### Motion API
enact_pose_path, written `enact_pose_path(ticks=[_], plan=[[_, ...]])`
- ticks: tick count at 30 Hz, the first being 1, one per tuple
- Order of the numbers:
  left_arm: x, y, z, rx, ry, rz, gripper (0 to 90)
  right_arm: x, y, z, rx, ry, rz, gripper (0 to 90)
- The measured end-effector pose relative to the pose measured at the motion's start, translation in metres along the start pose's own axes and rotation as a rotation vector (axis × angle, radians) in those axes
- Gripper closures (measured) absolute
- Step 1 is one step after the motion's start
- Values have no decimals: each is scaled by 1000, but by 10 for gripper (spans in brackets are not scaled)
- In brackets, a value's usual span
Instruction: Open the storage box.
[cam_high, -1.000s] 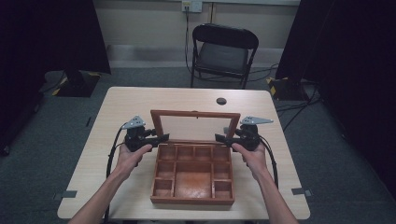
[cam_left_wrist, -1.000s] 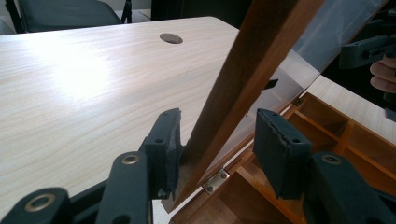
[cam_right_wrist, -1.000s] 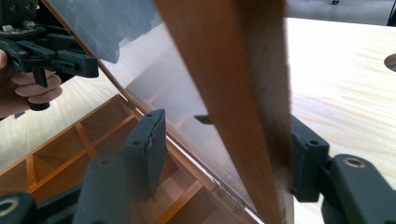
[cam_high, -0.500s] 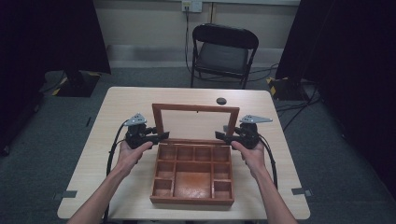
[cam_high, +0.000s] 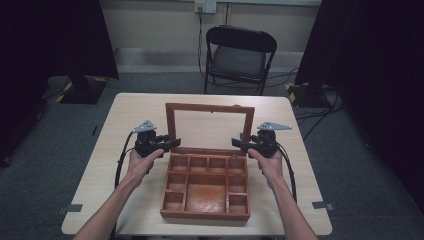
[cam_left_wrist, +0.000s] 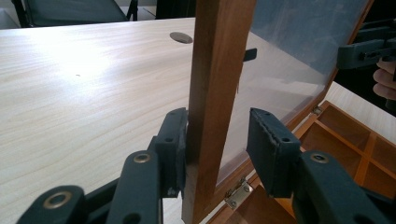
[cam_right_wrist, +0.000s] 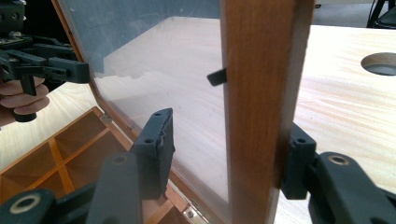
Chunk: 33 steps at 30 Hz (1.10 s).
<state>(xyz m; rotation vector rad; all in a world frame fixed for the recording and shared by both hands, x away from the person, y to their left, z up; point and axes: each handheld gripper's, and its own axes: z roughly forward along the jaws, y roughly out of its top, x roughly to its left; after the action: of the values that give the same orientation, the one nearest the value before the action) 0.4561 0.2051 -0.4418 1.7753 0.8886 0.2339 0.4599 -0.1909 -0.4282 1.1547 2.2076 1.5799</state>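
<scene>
1. We see the wooden box (cam_high: 206, 187) at 6 o'clock on the table (cam_high: 135, 112), its glazed lid (cam_high: 210, 126) upright.
2. Our left gripper (cam_high: 172, 144) straddles the lid's 9 o'clock stile; one pad touches, jaws just closing.
3. Our right gripper (cam_high: 239, 144) likewise straddles the 3 o'clock stile.

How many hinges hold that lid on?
2: left hinge beside the left gripper, right hinge beside the right gripper. The lid may hide others along its bottom rail.

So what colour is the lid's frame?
Reddish-brown wood around a clear pane; the lid frame shows best in the left gripper view.
</scene>
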Motion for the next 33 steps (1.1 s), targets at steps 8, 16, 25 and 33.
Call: enact_pose_path(ticks=[8, 16, 25, 33], plan=[[2, -2, 2, 11, 5, -12, 575, -4, -2, 3, 6, -18, -1, 486], [5, -3, 5, 12, 4, -23, 560, -8, -3, 6, -1, -23, 16, 488], [8, -1, 8, 37, -10, -42, 517, -13, -4, 10, -2, -21, 34, 477], [9, -3, 13, 39, -5, -52, 469, -15, -5, 14, 3, -27, 55, 446]])
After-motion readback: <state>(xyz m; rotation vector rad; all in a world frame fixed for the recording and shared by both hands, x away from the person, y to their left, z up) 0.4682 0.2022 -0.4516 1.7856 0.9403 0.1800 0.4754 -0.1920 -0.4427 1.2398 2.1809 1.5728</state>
